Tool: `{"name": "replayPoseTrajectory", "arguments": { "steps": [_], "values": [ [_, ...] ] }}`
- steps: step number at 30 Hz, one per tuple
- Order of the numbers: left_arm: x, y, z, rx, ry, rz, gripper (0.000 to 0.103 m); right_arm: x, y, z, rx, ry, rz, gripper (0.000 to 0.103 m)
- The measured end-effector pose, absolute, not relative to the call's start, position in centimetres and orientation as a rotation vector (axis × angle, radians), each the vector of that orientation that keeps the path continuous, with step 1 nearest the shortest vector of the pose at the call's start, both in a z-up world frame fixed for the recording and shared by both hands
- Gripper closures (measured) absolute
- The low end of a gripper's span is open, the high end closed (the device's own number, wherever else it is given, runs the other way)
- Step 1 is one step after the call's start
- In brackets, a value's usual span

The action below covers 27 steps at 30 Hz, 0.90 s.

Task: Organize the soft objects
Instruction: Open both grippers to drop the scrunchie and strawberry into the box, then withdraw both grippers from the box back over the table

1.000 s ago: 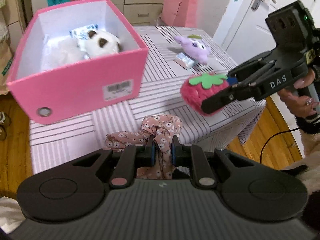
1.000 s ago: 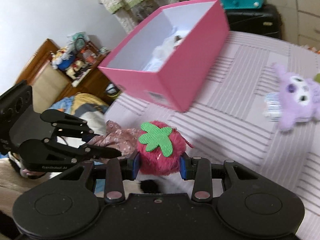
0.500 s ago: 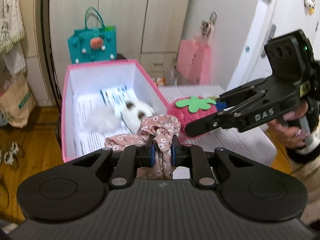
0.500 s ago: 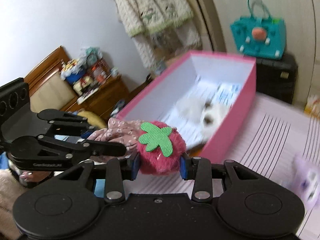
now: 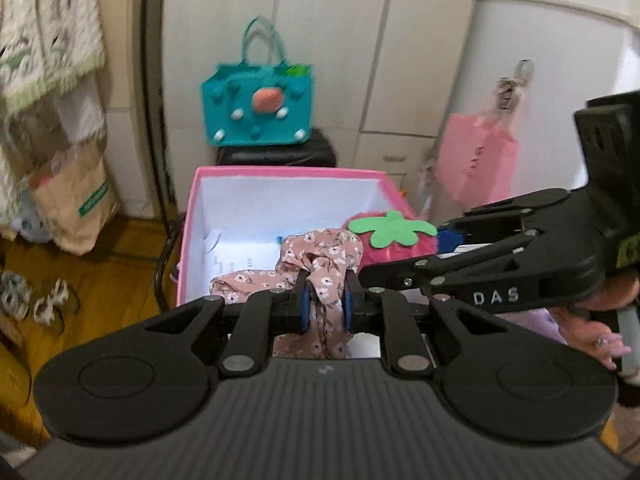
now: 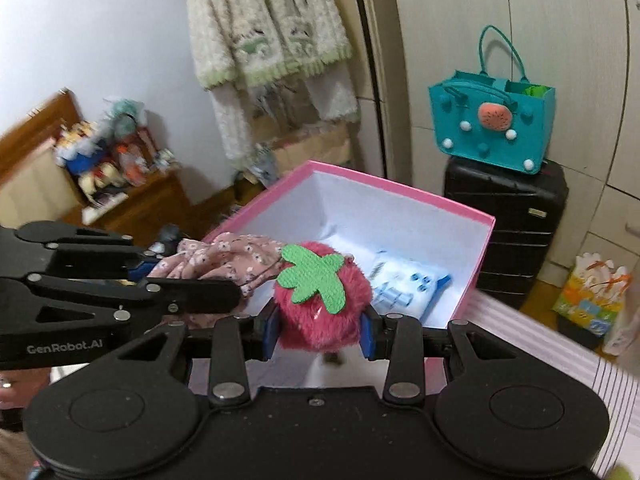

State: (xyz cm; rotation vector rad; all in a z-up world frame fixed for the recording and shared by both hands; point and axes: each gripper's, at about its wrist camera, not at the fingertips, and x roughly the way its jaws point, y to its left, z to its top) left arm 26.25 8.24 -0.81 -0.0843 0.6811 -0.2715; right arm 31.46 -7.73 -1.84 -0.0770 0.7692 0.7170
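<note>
Both grippers have risen from the striped table to above the pink box (image 5: 188, 240), its floor mostly hidden. The left gripper (image 5: 324, 307) pinches the floral scrunchie (image 5: 320, 256) (drooping lengthwise); the right gripper (image 6: 320, 330) clamps the strawberry plush (image 6: 320, 300), leaf upward.

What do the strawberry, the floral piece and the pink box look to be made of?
Strawberry, in the right gripper: fuzzy pink-red plush pile with a flat green felt-like leaf.
Floral piece, pinched in the left gripper: thin woven cloth, matte, gathered into soft folds, possibly a scrunchie.
Pink box: stiff, straight walls, pink outside, white inside; probably cardboard.
</note>
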Motion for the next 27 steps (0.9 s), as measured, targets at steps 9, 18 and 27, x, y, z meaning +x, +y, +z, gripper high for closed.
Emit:
{"name": "replayPoseTrajectory", "arguments": {
  "steps": [9, 18, 27],
  "values": [
    [30.4, 8.7, -1.6, -0.121, 0.747, -0.207, 0.087, 36.2, -5.2, -3.4, -0.169, 0.772, 0.68, 0.057],
    [28.8, 8.2, -1.0, -0.017, 0.616, -0.095, 0.047, 37.3, -6.8, -3.9, -0.006, 0.774, 0.699, 0.038],
    [24.8, 7.1, 1.3, 0.051, 0.588, -0.147, 0.045, 32.1, -9.2, -1.0, -0.027, 0.734, 0.727, 0.037]
  ]
}}
